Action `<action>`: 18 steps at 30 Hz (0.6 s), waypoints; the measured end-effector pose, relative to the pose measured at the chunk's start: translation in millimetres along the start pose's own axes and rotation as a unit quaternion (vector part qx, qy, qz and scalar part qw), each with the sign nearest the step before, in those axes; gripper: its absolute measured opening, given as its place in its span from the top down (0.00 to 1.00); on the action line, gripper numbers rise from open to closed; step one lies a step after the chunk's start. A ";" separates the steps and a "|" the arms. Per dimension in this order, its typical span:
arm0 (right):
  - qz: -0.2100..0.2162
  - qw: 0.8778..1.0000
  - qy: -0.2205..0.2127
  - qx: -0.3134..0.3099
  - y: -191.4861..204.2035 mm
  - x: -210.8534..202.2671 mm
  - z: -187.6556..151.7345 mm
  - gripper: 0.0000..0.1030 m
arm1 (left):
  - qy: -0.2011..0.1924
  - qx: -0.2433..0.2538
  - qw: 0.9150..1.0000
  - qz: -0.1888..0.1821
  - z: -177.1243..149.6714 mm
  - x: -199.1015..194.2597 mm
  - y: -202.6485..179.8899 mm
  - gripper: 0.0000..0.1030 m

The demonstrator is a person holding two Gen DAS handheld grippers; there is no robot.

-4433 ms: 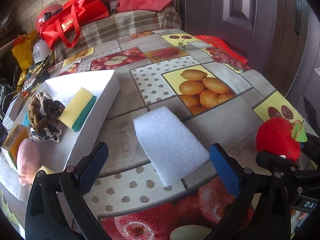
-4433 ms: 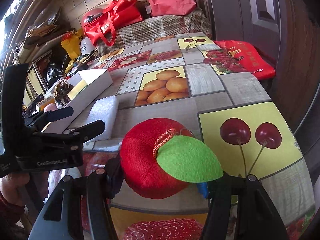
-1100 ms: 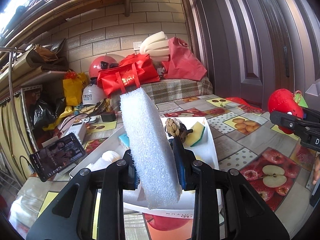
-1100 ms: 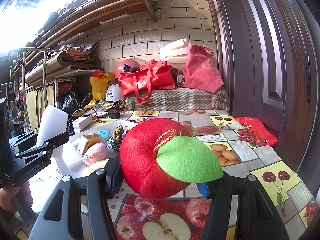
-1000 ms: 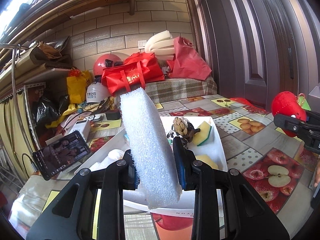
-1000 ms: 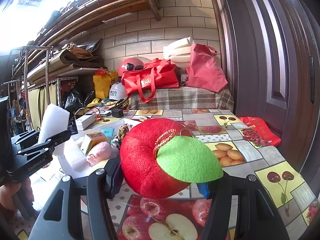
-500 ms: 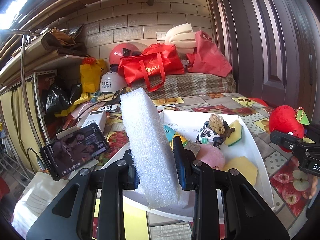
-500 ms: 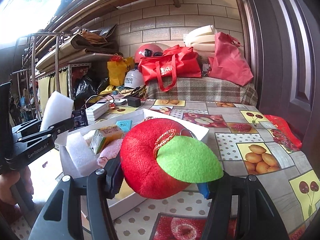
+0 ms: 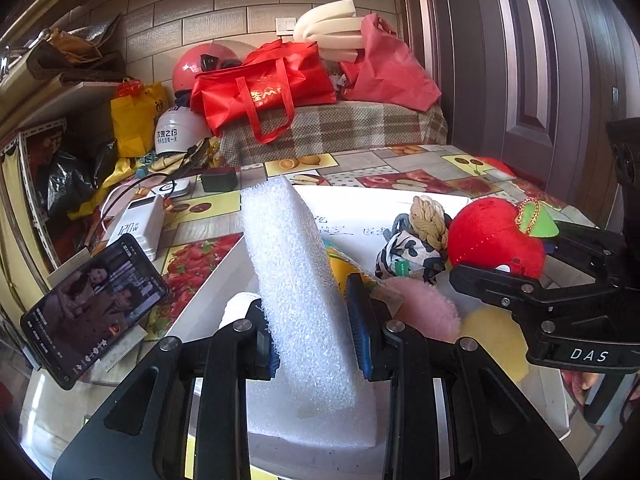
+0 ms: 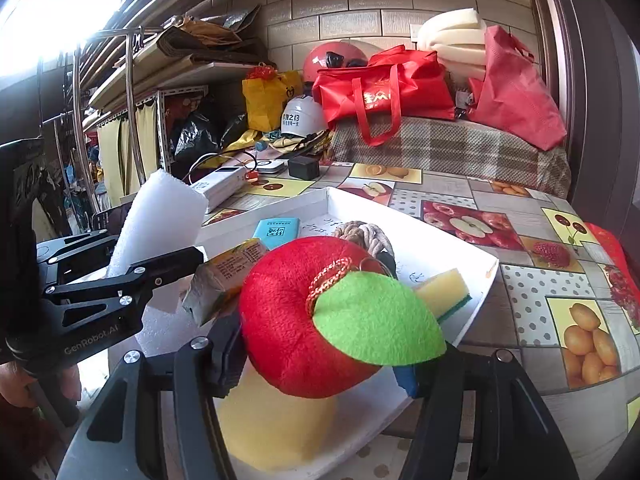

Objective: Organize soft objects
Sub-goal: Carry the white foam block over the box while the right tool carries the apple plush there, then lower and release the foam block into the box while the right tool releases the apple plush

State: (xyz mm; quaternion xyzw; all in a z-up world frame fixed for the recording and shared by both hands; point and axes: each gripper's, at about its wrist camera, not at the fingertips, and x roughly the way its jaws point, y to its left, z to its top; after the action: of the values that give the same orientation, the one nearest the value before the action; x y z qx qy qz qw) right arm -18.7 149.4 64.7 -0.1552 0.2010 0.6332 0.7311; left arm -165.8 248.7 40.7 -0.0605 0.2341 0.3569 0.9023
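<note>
My left gripper (image 9: 314,324) is shut on a white foam block (image 9: 298,280), held upright over the near end of the white box (image 9: 384,196); it also shows in the right wrist view (image 10: 160,216). My right gripper (image 10: 320,360) is shut on a red plush apple (image 10: 296,312) with a green leaf, held over the box (image 10: 476,256); the apple also shows in the left wrist view (image 9: 492,236). In the box lie a rope knot (image 9: 430,216), a pink pad (image 9: 428,310), a yellow-green sponge (image 10: 444,292), a yellow sponge (image 10: 276,428) and another white foam piece (image 9: 312,420).
A phone (image 9: 92,304) and a white power bank (image 9: 136,228) sit left of the box on the fruit-print tablecloth (image 10: 540,288). Red bags (image 9: 264,88), helmets and foam stand at the table's far end. A dark door (image 9: 520,80) is on the right.
Both grippers have moved in and down over the box, still holding their objects. The apple is now close beside the foam block, above the box contents.
</note>
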 end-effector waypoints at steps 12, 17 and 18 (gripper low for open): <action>-0.025 0.999 0.026 0.022 -14.1 32.5 14.4 0.40 | 0.043 -0.023 0.999 0.002 3.1 20.2 9.0 0.73; -0.035 0.999 0.016 0.007 -8.7 28.9 14.4 0.16 | 0.012 -0.010 0.998 0.057 2.3 7.3 3.7 0.26; -0.036 0.999 0.010 0.005 -8.3 27.1 14.7 0.16 | -0.003 -0.007 0.998 0.064 1.7 1.5 2.3 0.01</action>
State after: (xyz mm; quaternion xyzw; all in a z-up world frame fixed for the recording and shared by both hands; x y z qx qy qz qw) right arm -5.8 178.6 64.1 -0.1650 0.2061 0.6035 0.7524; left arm -165.7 251.8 41.6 -0.0509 0.2327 0.4162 0.8775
